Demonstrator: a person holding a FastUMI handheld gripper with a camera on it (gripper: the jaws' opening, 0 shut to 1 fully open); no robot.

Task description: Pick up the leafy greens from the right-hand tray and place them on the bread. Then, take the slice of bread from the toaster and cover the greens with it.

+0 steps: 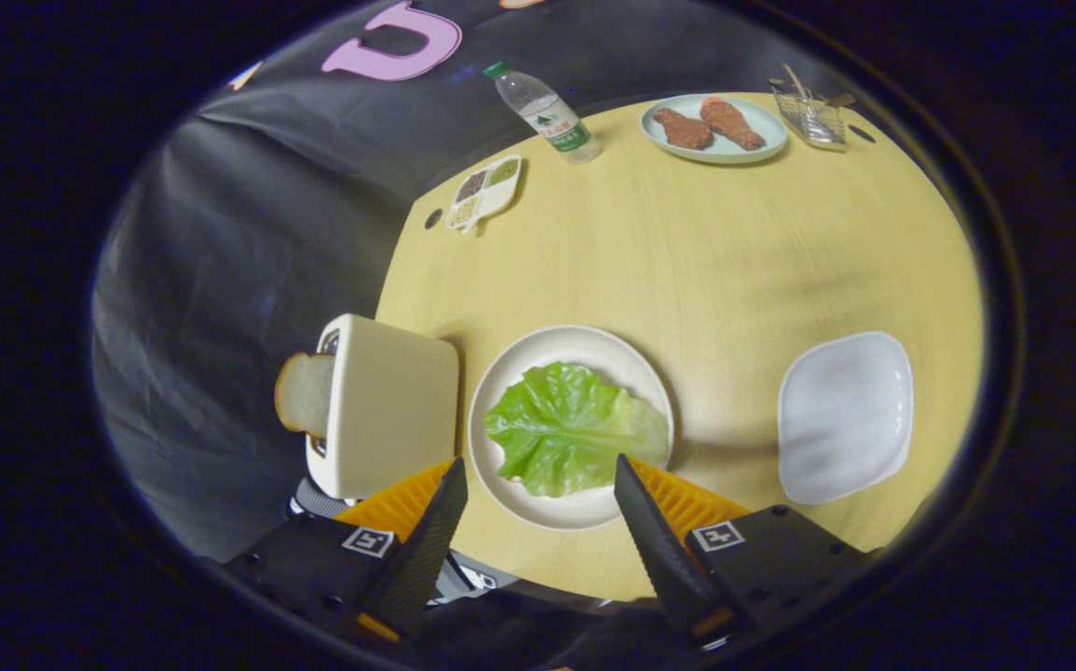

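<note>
Directly ahead of the gripper [540, 475], between the two tips and just beyond them, lies the lettuce leaf [570, 429] on a round cream plate [538, 349]. The jaws stand wide apart and hold nothing; the right tip overlaps the leaf's near edge in the view, though whether it touches cannot be told. The leaf is bright green, flat and ruffled at its rim, with a pale midrib running across it, and it covers most of the plate's middle. Whether bread lies under it cannot be seen.

Just beyond the left jaw, beside the plate, stands a cream toaster [388, 410] at the edge of the bench [705, 270]. A slice of bread [305, 393] sticks out of its top, pale with a light brown crust.

Off past the right jaw, well apart from the plate, sits a white square tray [845, 415], bare on top.

Far beyond the jaws, along the back of the bench, are a small divided dish [484, 191], a plastic water bottle [545, 112] with a green cap, a pale plate with two brown chicken legs [713, 123], and a wire holder [812, 116].
</note>
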